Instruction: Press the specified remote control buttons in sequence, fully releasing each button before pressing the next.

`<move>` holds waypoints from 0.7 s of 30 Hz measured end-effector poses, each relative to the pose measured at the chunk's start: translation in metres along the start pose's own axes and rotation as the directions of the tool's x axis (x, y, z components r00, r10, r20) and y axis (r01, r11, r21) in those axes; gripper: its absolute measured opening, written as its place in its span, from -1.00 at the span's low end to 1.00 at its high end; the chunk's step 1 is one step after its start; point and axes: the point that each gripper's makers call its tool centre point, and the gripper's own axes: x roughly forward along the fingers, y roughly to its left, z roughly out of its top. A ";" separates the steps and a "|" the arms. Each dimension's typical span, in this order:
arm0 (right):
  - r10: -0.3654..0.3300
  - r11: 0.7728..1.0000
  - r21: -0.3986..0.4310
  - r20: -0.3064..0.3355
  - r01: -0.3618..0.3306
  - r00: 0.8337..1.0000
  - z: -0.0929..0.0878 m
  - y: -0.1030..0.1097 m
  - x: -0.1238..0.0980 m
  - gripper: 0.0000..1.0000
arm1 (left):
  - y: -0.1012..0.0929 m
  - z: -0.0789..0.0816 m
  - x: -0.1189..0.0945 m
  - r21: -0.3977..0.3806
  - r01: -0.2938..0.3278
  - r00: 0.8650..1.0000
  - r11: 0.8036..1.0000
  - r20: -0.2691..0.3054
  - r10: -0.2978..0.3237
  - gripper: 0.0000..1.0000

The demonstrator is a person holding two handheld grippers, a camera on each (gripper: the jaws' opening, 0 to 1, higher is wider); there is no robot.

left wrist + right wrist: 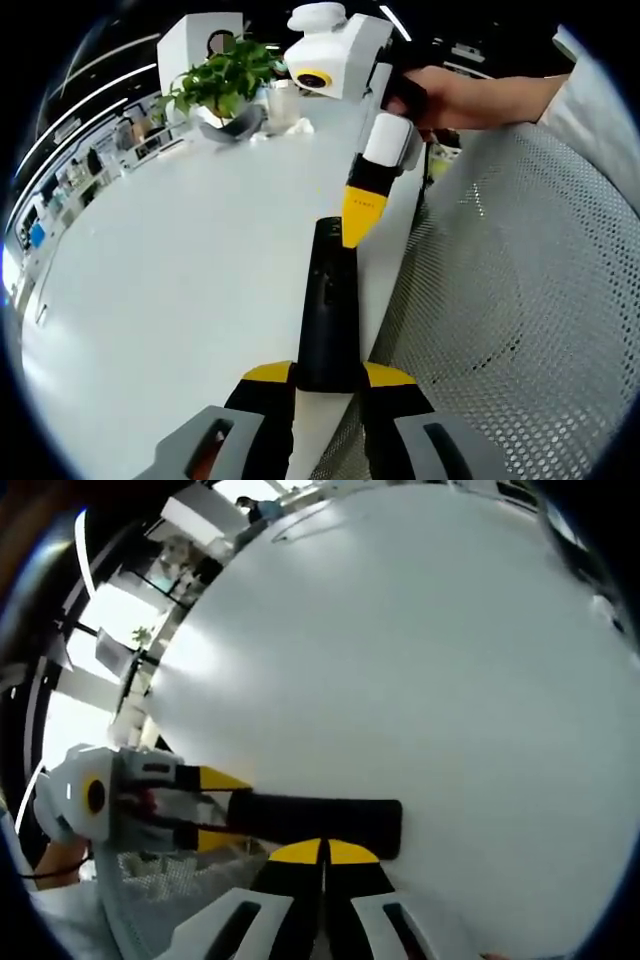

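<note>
A long black remote control (325, 290) lies lengthwise over the edge of the white table (180, 260). My left gripper (327, 373) is shut on its near end, one yellow-tipped jaw on each side. A hand (450, 95) brings my right gripper (360, 215) in from the upper right, its yellow tip resting on the remote's far end. In the right gripper view the remote (320, 822) lies crosswise. My right gripper (323, 852) has its jaws together and touches the remote's top face. The left gripper (225, 808) clamps the remote from the left.
A potted plant (225, 75), a white box (195, 40) and a cup (283, 103) stand at the table's far end. A grey mesh chair (520, 280) sits close beside the table edge on the right. Broad bare tabletop (400, 660) stretches beyond the remote.
</note>
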 end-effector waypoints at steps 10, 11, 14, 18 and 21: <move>-0.010 1.000 -0.010 -0.007 0.010 1.000 -0.001 -0.001 0.002 -1.00 | 0.000 0.000 0.000 0.000 0.003 1.000 1.000 0.003 -0.003 -0.51; -0.009 1.000 -0.009 -0.009 0.009 1.000 -0.002 -0.001 0.002 -1.00 | -0.001 0.000 0.000 0.000 0.003 1.000 1.000 0.003 -0.003 -0.51; -0.008 1.000 -0.014 -0.008 0.008 1.000 -0.002 -0.002 0.002 -1.00 | -0.001 0.000 0.000 0.001 0.003 1.000 1.000 0.003 -0.003 -0.51; -0.008 1.000 -0.025 -0.006 0.008 1.000 -0.002 -0.002 0.002 -1.00 | 0.000 0.000 0.000 -0.002 0.003 1.000 1.000 0.004 -0.003 -0.51; -0.015 0.999 -0.041 -0.009 0.014 1.000 -0.003 -0.001 0.004 -1.00 | 0.000 0.000 0.001 -0.009 0.006 1.000 1.000 0.008 -0.006 -0.51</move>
